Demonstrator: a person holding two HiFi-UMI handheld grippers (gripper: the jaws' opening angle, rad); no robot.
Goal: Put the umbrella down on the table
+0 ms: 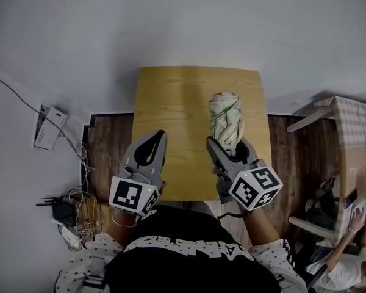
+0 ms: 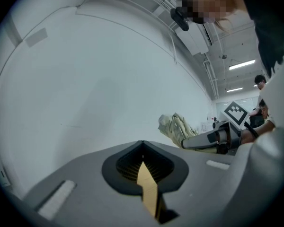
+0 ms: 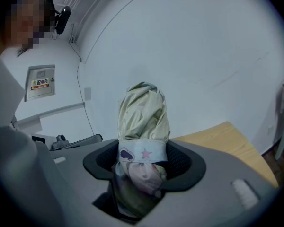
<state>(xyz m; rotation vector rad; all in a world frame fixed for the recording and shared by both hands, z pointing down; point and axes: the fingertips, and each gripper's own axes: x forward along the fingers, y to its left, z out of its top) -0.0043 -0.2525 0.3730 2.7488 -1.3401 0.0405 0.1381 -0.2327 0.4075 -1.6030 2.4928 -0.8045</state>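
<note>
Right hand-held gripper (image 1: 227,144) pinches the umbrella (image 1: 224,112), long axis running forward over the bench (image 1: 171,102); left hand-held gripper (image 1: 160,137) pressed together, empty

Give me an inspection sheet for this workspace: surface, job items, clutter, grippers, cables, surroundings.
Surface: small yellow wooden table, top bare.
Job's things: folded cream fabric umbrella, held over the table.
Clutter: nothing seen on the table.
Grippers: right gripper shut on the umbrella; left gripper shut, empty.
Cables: tangled wires on the dark wood floor, left of the table.
Surroundings: white wall, checked-cloth table at right.
</note>
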